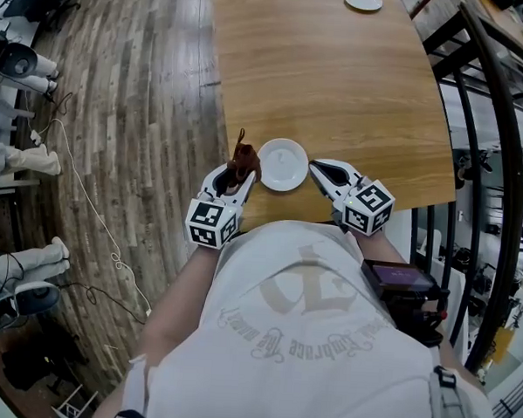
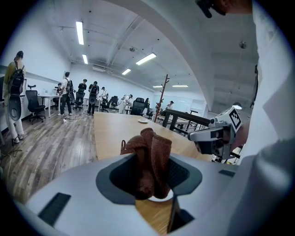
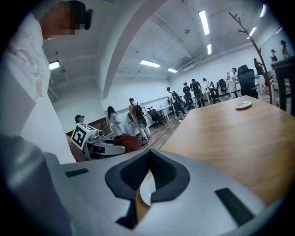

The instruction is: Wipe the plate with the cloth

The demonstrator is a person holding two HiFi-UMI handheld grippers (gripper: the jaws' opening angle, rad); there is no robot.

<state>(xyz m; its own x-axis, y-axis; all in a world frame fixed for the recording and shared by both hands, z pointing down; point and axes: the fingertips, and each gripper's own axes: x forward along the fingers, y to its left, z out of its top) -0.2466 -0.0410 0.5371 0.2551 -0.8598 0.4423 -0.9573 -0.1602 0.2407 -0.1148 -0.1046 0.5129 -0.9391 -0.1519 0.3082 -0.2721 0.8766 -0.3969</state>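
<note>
The left gripper [image 1: 242,174] had its jaws clamped on the cloth [image 1: 241,158] — just beside the plate [image 1: 283,165]. The right gripper [image 1: 317,168] pinched the plate's rim, jaws nearly together.

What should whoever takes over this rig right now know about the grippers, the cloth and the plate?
Left gripper: jaws shut on the brown cloth, held beside the plate's left rim.
Right gripper: jaws closed on what looks like the plate's right rim, bracing it.
The plate sits near the table's near edge.
Done: cloth in hand, plate braced.
Left: wipe the cloth across the plate.
</note>
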